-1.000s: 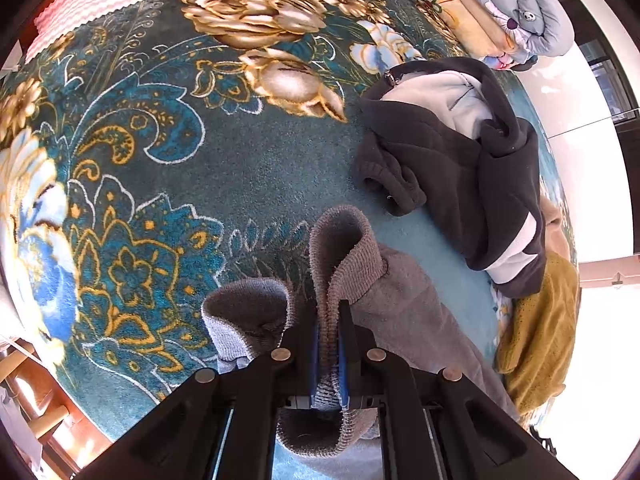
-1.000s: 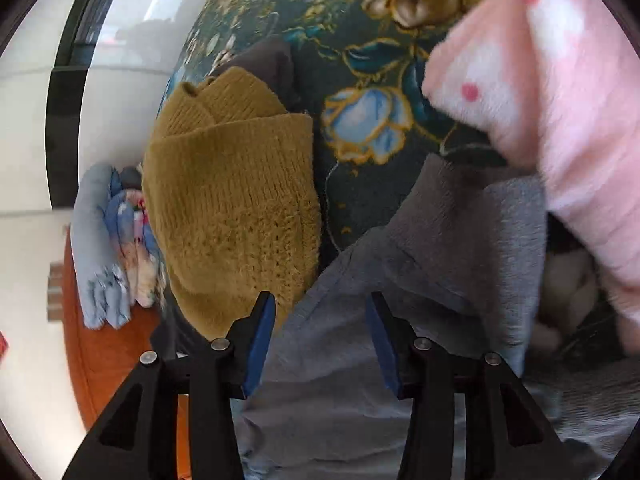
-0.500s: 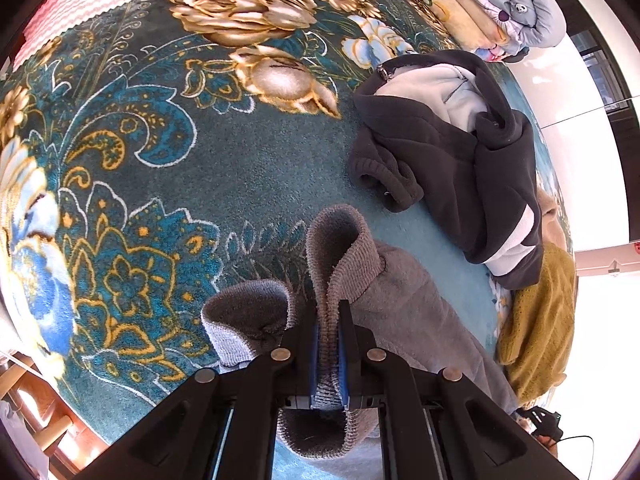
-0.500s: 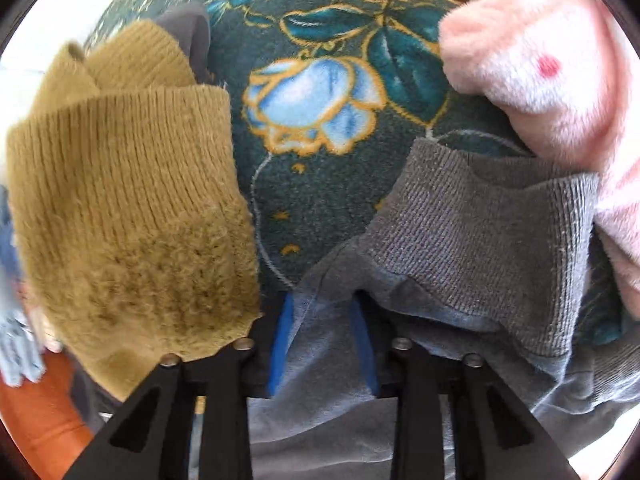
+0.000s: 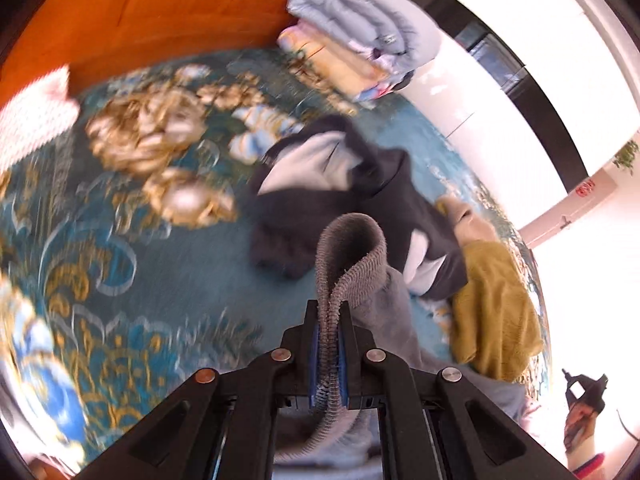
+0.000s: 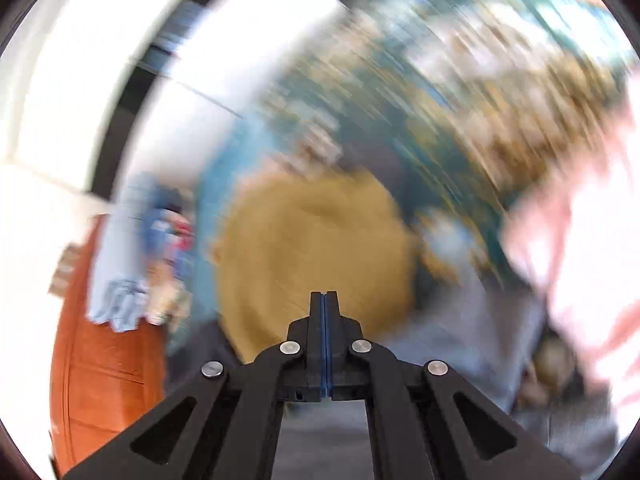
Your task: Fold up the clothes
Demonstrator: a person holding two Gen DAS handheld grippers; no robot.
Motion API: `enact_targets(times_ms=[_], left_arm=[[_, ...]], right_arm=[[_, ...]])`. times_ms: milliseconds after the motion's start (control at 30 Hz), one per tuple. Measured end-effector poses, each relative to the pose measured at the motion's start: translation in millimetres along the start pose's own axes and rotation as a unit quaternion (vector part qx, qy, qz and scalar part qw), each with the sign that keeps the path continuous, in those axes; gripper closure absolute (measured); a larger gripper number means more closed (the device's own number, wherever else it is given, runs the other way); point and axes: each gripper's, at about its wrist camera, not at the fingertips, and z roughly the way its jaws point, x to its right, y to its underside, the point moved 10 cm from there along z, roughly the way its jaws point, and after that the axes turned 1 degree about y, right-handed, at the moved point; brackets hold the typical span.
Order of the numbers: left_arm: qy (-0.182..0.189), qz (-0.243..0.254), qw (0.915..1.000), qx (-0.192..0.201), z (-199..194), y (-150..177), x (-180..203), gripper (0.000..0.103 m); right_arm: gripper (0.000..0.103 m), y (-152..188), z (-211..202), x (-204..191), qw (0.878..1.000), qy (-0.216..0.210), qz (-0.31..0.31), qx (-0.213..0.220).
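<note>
My left gripper (image 5: 329, 322) is shut on the ribbed cuff of a grey garment (image 5: 352, 256) and holds it lifted above the teal floral blanket (image 5: 132, 248). The cuff loops up in front of the jaws and the rest hangs down to the right. My right gripper (image 6: 324, 300) has its jaws pressed together with no cloth showing between the pads. The grey garment (image 6: 460, 344) lies blurred below and to its right. The right wrist view is heavily motion-blurred.
A dark hoodie with a pale lining (image 5: 344, 184) lies crumpled mid-blanket. A mustard knit (image 5: 496, 308) (image 6: 312, 252) lies at the right edge. Folded bedding (image 5: 360, 28) is stacked against the orange headboard (image 5: 180, 8). A pink garment (image 6: 580, 220) is to the right.
My left gripper has lifted and tilted up with the grey cuff; the headboard came into view. My right gripper has shut fully and pulled back from the grey garment, swinging fast.
</note>
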Motion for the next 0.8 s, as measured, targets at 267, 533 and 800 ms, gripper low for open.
enact_targets(times_ms=[267,533,800], left_arm=[[-0.058,-0.047,0.9958,-0.053,55.0,9.5,-26.3,0.095],[-0.064,-0.078,0.9918,-0.078,52.6,34.2,-52.7,0.095],[-0.068,-0.079,0.9907,-0.087,53.3,38.1,-55.0,0.094]], right_arm=[[0.102,28.5,51.0,22.9,0.99,0.083,-0.019,-0.109],[0.056,87.8,68.9,128.0,0.956,0.172,0.2,-0.128],[0.056,89.6,80.1,146.6,0.921,0.262,0.266,-0.112]])
